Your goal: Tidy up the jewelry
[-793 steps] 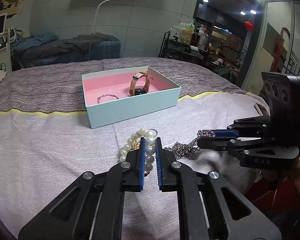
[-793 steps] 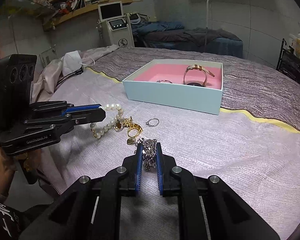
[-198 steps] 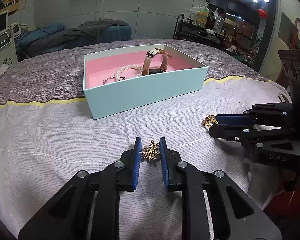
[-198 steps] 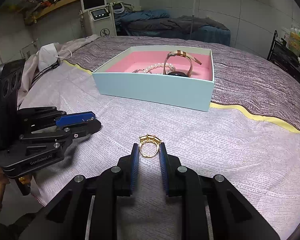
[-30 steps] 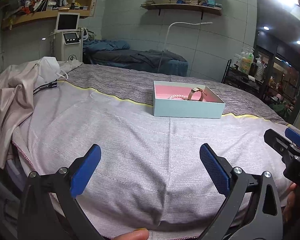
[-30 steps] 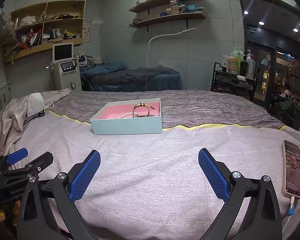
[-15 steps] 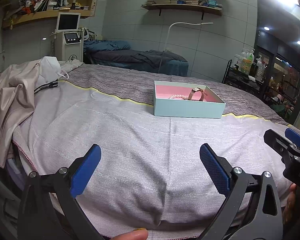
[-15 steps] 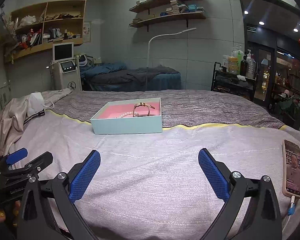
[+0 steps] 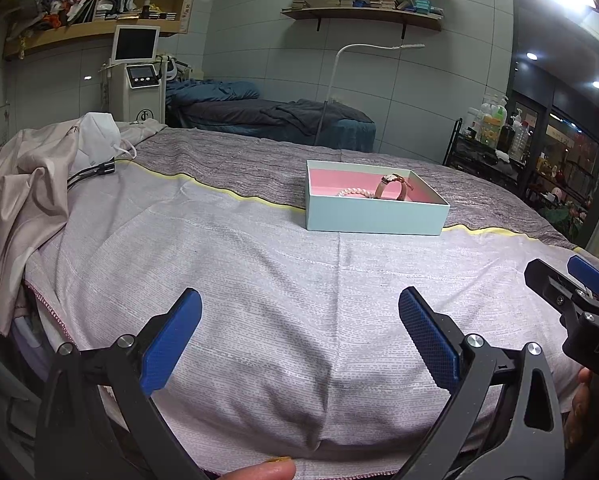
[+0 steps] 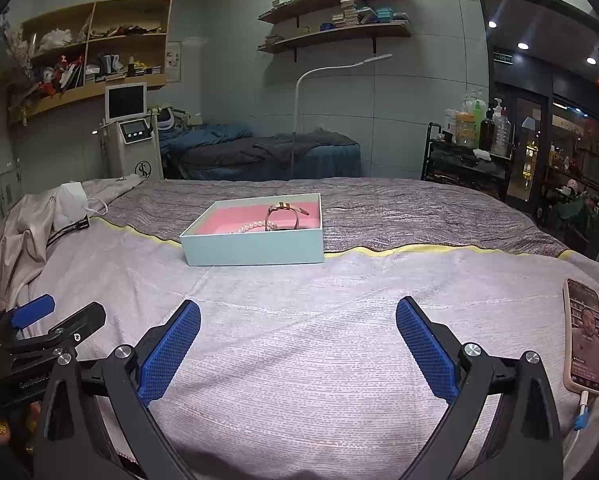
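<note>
Both tools are held low over the near edge of the bed (image 9: 259,280), well short of the box. The left hand-held gripper (image 9: 299,320) fills the lower part of the left wrist frame with its blue pads spread wide, nothing between them. The right hand-held gripper (image 10: 297,336) stands released the same way in the lower part of its own frame, empty.

The pale blue box (image 9: 375,216) with the pink lining sits at centre right of the left wrist frame, on the bedspread by the yellow stripe. Inside it a watch (image 9: 393,186) with a tan strap stands upright, and a pearl bracelet (image 9: 355,192) lies just beside it.

A phone (image 10: 585,340) with a lit screen lies at the lower right of the right wrist frame, a cable plugged in.
</note>
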Motion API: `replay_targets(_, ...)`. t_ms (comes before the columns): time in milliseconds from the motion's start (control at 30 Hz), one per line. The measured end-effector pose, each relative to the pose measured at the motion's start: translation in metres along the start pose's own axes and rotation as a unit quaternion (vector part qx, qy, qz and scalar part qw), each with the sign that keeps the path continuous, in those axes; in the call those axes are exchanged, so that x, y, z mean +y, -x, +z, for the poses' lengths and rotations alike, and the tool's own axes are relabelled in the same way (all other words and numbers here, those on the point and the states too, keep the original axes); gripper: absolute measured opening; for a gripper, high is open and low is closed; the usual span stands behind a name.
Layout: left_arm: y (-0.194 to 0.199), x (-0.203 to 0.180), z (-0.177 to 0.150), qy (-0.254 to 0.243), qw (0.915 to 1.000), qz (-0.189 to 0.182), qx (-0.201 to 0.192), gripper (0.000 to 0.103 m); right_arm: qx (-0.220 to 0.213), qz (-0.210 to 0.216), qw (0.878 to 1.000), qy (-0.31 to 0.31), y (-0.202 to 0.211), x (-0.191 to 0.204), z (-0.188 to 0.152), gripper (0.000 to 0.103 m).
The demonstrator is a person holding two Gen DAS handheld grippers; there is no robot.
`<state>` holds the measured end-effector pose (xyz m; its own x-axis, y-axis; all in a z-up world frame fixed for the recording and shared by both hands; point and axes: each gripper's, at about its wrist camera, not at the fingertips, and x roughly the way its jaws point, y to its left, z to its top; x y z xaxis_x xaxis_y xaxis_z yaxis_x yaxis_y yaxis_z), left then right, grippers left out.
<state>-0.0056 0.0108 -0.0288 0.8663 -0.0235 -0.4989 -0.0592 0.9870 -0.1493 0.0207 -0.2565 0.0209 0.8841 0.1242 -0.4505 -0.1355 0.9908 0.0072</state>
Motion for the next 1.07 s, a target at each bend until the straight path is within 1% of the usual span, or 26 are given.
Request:
replay_targets(700, 0.0024, -0.0010, -0.0011, -0.002, 1.0000, -0.001, -0.005, 0.097, 0.000, 0.000, 1.000, 0.003, 0.0009, -0.0003, -0.0008, 0.096)
replay_targets(1067, 0.0021, -0.0040, -0.0008, -0.006, 1.0000, -0.003, 0.000, 0.097, -0.003, 0.001, 1.000, 0.001, 0.0002, 0.0004, -0.0005, 0.096)
